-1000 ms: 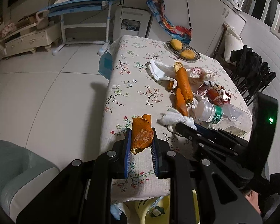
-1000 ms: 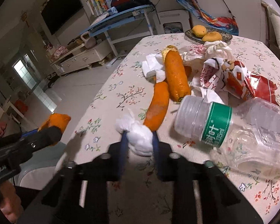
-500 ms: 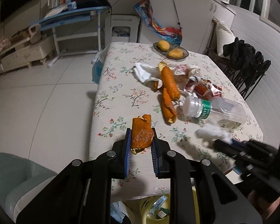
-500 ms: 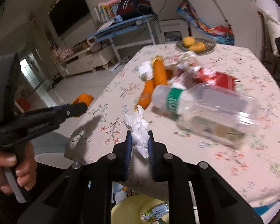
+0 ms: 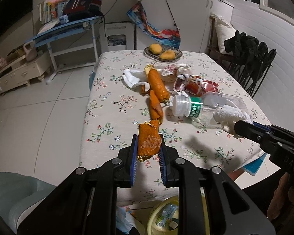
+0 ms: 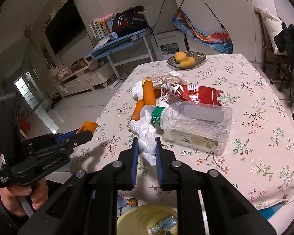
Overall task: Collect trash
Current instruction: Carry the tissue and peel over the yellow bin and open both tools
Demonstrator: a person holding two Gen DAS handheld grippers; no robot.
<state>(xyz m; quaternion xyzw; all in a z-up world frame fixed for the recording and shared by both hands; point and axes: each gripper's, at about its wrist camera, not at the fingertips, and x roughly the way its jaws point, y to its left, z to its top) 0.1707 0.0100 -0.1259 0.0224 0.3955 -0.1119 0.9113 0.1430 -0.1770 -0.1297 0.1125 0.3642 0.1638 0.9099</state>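
Left gripper (image 5: 148, 149): its blue pads are pressed on a piece of orange fruit peel (image 5: 148, 141), which is held up above the near edge of the table.
Right gripper (image 6: 146, 150): a crumpled white paper tissue (image 6: 146, 137) is pinched between its pads, just in front of the clear plastic bottle with a green label (image 6: 188, 123).
Step in hand: both pieces are judged to be lifted and on the way to the bin.
Next move: each gripper probably has to be lowered over the round yellow plastic bin (image 6: 131, 218) below the table edge, then opened.
Remaining trash: more orange peel pieces (image 5: 156, 84), a red snack wrapper (image 6: 198, 96) and the bottle lie on the table with the floral cloth (image 6: 254, 129).
Peel look: rough, curled, soft.
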